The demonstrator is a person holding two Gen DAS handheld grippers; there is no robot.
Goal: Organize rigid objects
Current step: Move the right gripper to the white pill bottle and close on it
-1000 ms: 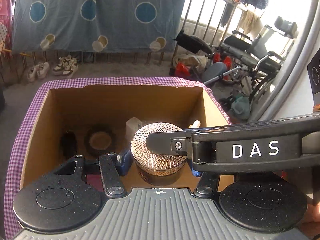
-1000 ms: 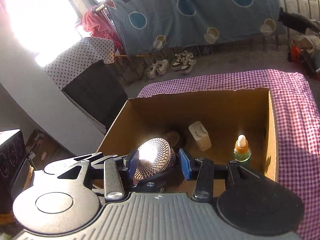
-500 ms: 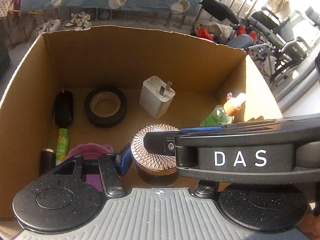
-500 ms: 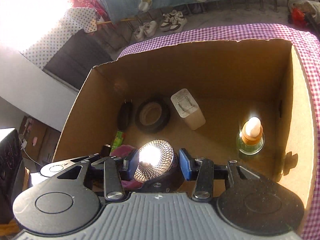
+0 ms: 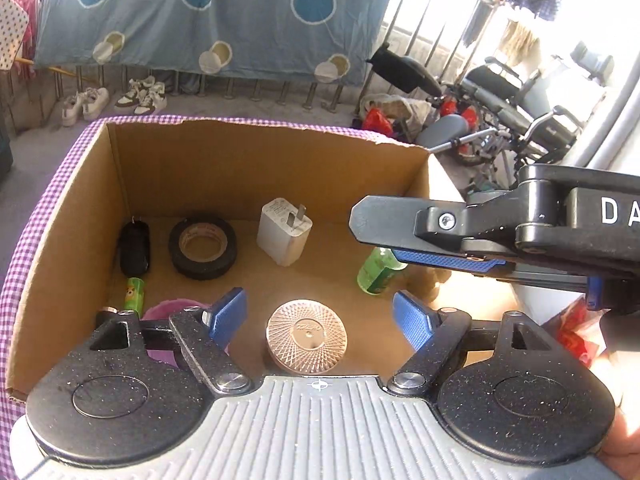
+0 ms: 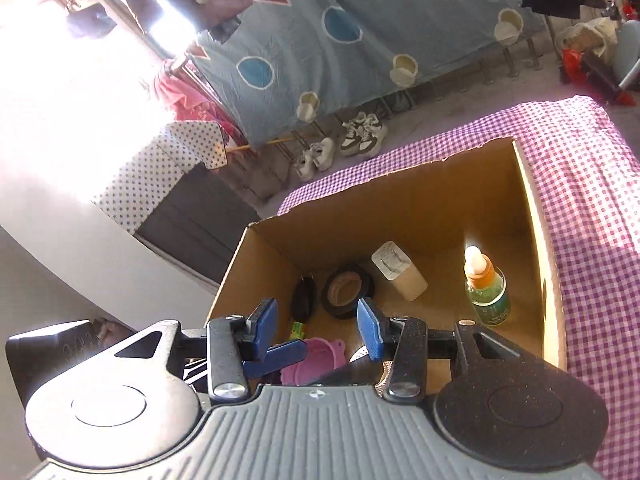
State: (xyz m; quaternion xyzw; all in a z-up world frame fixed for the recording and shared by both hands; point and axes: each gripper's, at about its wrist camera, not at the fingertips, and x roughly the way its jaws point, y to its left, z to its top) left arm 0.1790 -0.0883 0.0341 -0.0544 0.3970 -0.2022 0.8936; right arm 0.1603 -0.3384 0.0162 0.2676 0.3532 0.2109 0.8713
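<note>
box: cardboard box sits on a purple checked cloth, top open
tin: round rose-gold tin rests on the box floor near the front wall, patterned lid up, nothing touching it
left gripper: left gripper is above the tin, blue pads spread wide either side, nothing between them
right gripper: right gripper is over the box's front left part, jaws apart, nothing held; in the left view it reaches in from the right, above the green bottle
back row: black oval item, black tape roll, white plug adapter
right side: green bottle stands upright, orange collar, pale tip
front left: pink container, small green tube just behind it
</note>
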